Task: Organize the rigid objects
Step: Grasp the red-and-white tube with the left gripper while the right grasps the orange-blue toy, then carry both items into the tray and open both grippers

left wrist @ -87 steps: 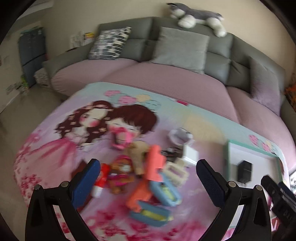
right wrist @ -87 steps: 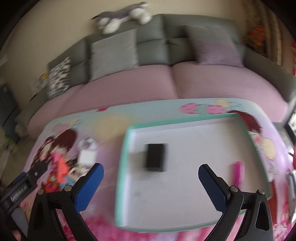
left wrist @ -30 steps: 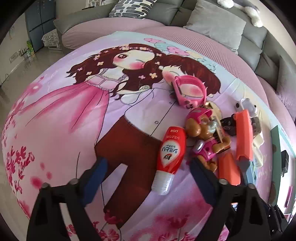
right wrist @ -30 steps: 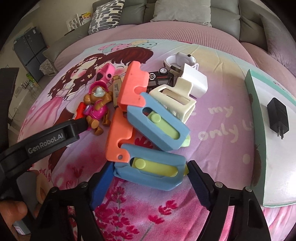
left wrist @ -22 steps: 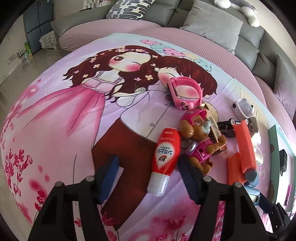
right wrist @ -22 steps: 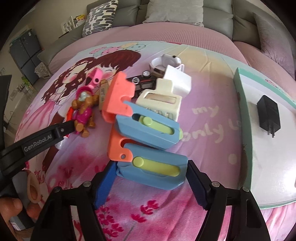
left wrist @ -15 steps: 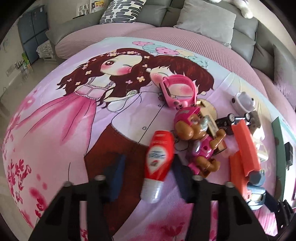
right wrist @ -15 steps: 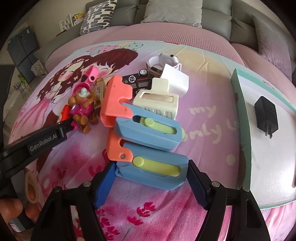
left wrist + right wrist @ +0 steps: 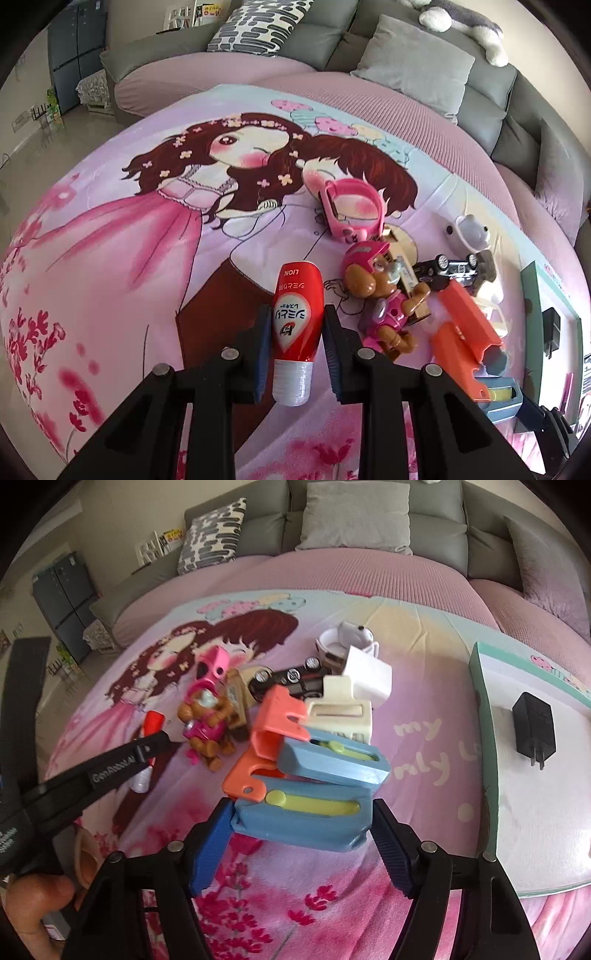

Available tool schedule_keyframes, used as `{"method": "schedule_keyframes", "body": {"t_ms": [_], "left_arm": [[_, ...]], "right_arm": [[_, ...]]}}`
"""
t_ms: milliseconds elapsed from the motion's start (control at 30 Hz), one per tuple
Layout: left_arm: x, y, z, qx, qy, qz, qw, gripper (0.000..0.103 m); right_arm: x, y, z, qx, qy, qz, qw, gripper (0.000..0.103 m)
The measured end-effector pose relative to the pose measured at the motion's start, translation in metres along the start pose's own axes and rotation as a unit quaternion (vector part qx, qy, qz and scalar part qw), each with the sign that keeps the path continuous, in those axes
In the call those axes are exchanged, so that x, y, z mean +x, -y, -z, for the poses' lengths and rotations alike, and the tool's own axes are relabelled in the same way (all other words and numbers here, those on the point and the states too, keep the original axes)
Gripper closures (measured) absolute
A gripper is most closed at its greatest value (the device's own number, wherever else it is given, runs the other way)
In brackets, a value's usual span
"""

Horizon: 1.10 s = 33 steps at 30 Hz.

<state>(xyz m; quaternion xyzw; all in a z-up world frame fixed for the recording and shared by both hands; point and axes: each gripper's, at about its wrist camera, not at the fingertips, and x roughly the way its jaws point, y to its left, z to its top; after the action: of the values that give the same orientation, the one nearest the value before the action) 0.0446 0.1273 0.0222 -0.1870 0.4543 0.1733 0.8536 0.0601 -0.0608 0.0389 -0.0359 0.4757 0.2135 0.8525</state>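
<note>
Left gripper point(image 9: 294, 332): jaws clamped on the red tube point(image 9: 296, 315), both blue pads touching its sides. Tube lies flat on the printed cloth point(image 9: 129, 258), clear cap end toward the camera, red end with "LION" print pointing away. From the right wrist view the same tube point(image 9: 149, 734) shows partly behind the left gripper's black arm.

Right gripper point(image 9: 301, 827): jaws straddle the near blue-and-orange plastic piece point(image 9: 301, 814), one pad at each end. Left pad looks in contact; right pad is at the edge but contact is unclear, so can't tell whether it's a real grip or just bracketing.

A second blue-and-orange piece point(image 9: 325, 757) sits just behind the first, touching it. Behind that: cream plastic clip point(image 9: 341, 712), white block point(image 9: 369, 677), black toy car point(image 9: 291, 679), small white bear-shaped item point(image 9: 345, 638).

Pup figure point(image 9: 384, 295) in pink helmet lies just right of the tube, near but apart. Pink round toy point(image 9: 351, 210) lies beyond it.

Teal-rimmed white tray point(image 9: 484, 738) on the right of the cloth, well apart from the pile; black charger point(image 9: 533, 727) lies inside it.

Grey sofa point(image 9: 406, 55) with cushions behind.
</note>
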Motion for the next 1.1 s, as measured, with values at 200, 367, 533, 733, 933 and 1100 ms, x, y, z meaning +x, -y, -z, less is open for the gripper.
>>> {"method": "schedule_keyframes", "body": {"t_ms": [200, 367, 533, 733, 933, 1100], "left_arm": [[-0.006, 0.003, -0.002, 0.003, 0.006, 0.004, 1.0, 0.075], [-0.009, 0.002, -0.002, 0.0, 0.009, 0.005, 0.9999, 0.075], [-0.016, 0.004, -0.004, 0.001, 0.02, 0.008, 0.9998, 0.075], [-0.022, 0.006, -0.005, 0.004, 0.027, 0.011, 0.9996, 0.075], [-0.027, 0.01, -0.005, 0.009, 0.034, 0.013, 0.9993, 0.075], [-0.037, 0.013, -0.006, 0.011, 0.048, 0.009, 0.9988, 0.075]], "right_arm": [[-0.018, -0.002, -0.006, 0.003, 0.029, -0.01, 1.0, 0.027], [-0.028, 0.002, -0.009, 0.01, 0.041, -0.018, 0.999, 0.028], [-0.039, 0.002, -0.012, 0.006, 0.061, -0.022, 0.998, 0.028], [-0.046, 0.003, -0.014, 0.005, 0.069, -0.025, 0.997, 0.028], [-0.053, 0.005, -0.015, 0.005, 0.078, -0.024, 0.997, 0.028], [-0.06, 0.008, -0.017, 0.008, 0.087, -0.026, 0.996, 0.028]]}}
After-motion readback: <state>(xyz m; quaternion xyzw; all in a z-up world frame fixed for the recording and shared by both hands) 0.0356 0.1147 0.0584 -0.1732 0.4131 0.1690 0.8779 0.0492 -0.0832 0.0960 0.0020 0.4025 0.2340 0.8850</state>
